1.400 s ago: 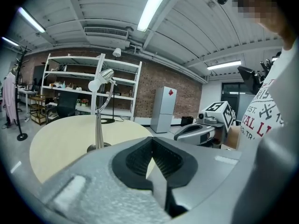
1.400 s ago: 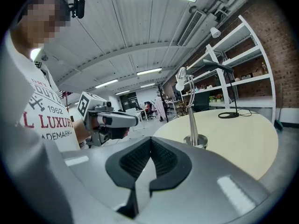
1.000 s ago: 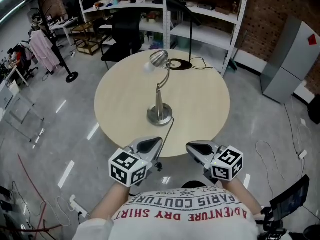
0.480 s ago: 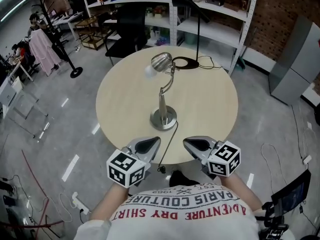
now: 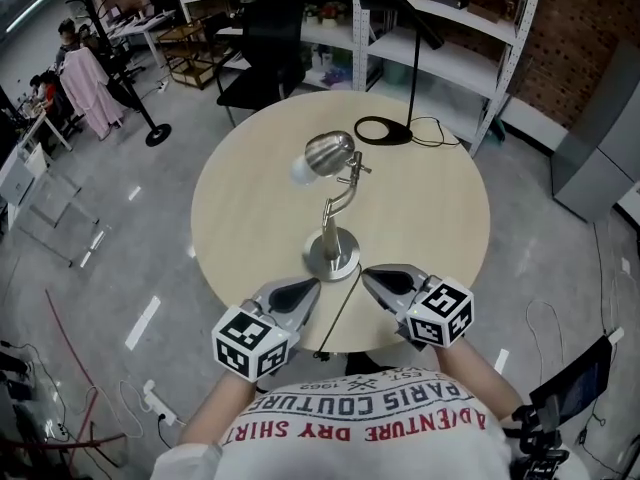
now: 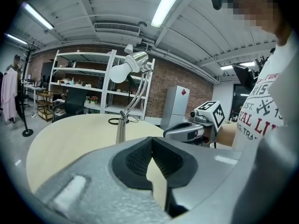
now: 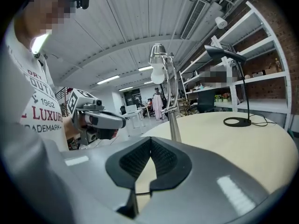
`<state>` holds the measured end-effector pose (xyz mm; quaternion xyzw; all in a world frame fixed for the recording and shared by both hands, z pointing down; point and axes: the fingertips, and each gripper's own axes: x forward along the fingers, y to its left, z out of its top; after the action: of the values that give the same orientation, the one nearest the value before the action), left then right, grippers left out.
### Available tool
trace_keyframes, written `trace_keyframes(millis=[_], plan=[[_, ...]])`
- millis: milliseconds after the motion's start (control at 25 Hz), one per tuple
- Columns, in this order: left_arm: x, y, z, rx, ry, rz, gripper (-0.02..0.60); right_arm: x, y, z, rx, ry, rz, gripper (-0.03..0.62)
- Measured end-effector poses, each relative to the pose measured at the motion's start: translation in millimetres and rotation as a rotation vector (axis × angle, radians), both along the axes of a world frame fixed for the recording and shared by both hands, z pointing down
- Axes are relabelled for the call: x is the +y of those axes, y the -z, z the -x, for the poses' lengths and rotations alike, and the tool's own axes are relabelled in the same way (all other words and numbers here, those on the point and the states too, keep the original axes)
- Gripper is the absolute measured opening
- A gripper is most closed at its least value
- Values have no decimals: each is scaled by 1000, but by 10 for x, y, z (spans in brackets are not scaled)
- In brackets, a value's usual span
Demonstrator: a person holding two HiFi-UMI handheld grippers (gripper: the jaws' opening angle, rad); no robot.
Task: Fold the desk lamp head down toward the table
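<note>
1. Presently I am facing the round table (image 5: 250,208). The desk lamp (image 5: 337,208) is standing upright close to its near edge, just ahead of both tongs.
2. I am judging the lamp to be light metal on a weighted base (image 5: 332,258). The bent neck (image 5: 343,193) will probably be yielding stiffly, so the base may be tipping or sliding unless I am pinning it.
3. A black lamp (image 5: 384,129) is sitting at the far edge, well apart from mine, and nothing is blocking the way.
4. I am holding the left gripper (image 5: 312,286) and right gripper (image 5: 368,274) with jaws pressed together and nothing between them, just short of the base.
5. I am planning to take the smooth, likely slippery lamp head (image 5: 330,152) by its shell, sparing the fragile bulb (image 5: 303,171).
6. The cord (image 5: 338,310) is trailing off the table between my tongs, where it could be snagging.
</note>
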<state>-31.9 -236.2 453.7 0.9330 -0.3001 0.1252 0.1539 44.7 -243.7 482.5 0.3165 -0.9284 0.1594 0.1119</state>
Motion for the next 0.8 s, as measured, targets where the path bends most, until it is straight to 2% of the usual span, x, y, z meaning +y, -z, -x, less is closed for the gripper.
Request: trace_keyframes(millis=[240,320,560,800], plan=[[-221,-75,51,-13,26,4,3,-438,-142,81,45,19,-29,2],[-269,-89,106,-15,29,-2,3,-558,-191,158,56,32,-32,66],[-310,-110,286,-4,39,-4,3,-887,-376,303,114,11,-64,125],[-327,-92,309,7,20,-8,3,-1121,-598,441,147,-4,-57,174]])
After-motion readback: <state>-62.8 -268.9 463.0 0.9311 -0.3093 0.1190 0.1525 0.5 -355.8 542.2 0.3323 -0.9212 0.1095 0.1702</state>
